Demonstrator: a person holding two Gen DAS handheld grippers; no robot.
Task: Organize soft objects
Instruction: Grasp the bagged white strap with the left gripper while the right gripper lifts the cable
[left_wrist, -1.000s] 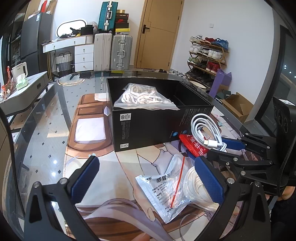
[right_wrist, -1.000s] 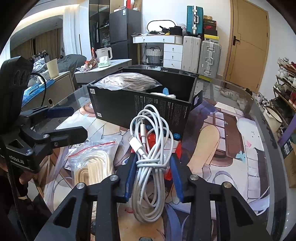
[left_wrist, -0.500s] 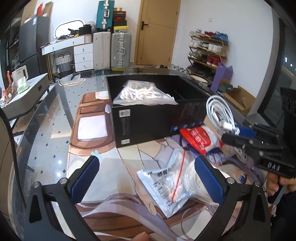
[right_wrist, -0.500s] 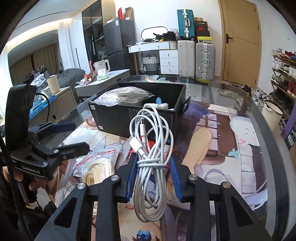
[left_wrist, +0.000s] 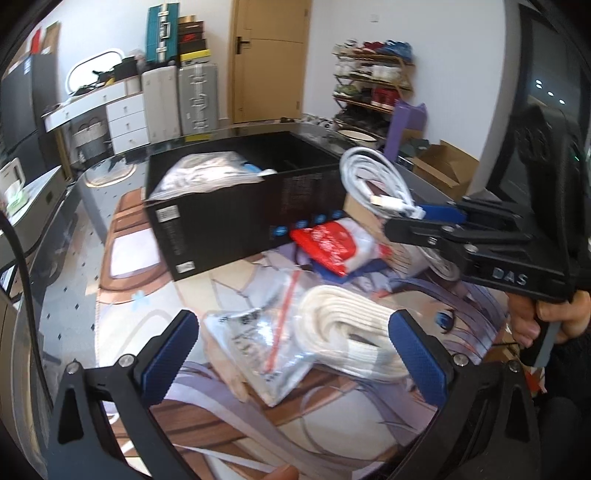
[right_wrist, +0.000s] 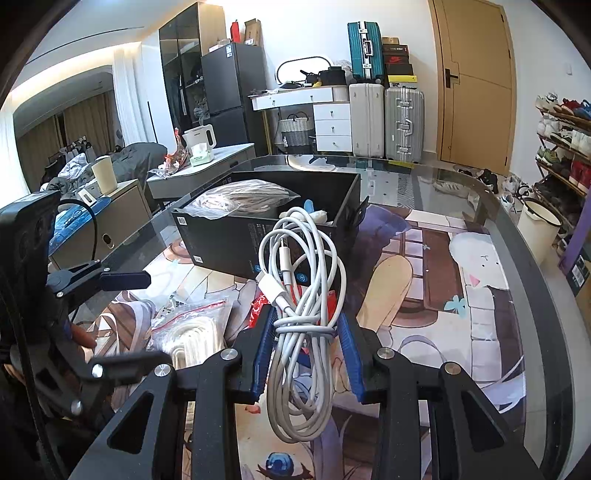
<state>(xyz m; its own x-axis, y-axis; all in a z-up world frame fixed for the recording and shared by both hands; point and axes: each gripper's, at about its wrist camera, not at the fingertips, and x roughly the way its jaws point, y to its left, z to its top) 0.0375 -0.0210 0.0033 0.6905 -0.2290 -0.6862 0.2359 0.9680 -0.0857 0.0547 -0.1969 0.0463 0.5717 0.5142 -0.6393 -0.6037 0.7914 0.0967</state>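
My right gripper (right_wrist: 306, 345) is shut on a coiled white cable (right_wrist: 301, 291) and holds it in the air in front of the black box (right_wrist: 236, 240); the cable (left_wrist: 376, 184) and gripper (left_wrist: 424, 218) also show in the left wrist view, beside the box's (left_wrist: 229, 221) right end. The box holds a clear bag of white cord (left_wrist: 207, 175). My left gripper (left_wrist: 293, 362) is open and empty, low over a clear bag of coiled white rope (left_wrist: 343, 332) with a red zip strip, lying on the mat. A red and white packet (left_wrist: 332, 245) lies by the box.
The glass table carries a printed anime mat (right_wrist: 443, 280). The table's curved edge (right_wrist: 535, 266) runs on the right. A side cabinet (right_wrist: 92, 221) stands to the left, with suitcases (right_wrist: 388, 122) and a shoe rack (right_wrist: 565, 140) beyond.
My right gripper has lifted the white cable higher and toward the box. My left gripper has moved closer over the bag of rope.
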